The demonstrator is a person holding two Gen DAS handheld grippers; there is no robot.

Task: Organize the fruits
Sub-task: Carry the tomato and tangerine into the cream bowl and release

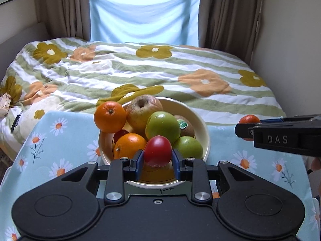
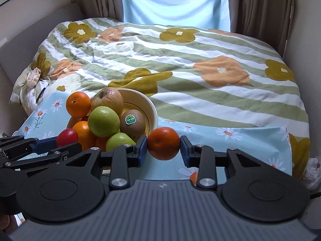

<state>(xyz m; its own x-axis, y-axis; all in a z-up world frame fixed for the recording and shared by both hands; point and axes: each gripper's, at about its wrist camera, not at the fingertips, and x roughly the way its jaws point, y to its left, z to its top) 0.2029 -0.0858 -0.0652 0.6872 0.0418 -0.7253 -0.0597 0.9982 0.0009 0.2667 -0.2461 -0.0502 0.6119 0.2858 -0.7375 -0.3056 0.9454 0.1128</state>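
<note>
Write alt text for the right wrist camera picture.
The right gripper holds an orange between its fingers over a daisy-print cloth. To its left, a cream bowl is heaped with fruit, and the left gripper holds a small red fruit.

The letters "DAS" stand in raised print on the black side of the right hand-held gripper (image 1: pixel 247 129). The kiwi (image 2: pixel 132 124) bears a green sticker (image 2: pixel 130 120), its print too small to read.
</note>
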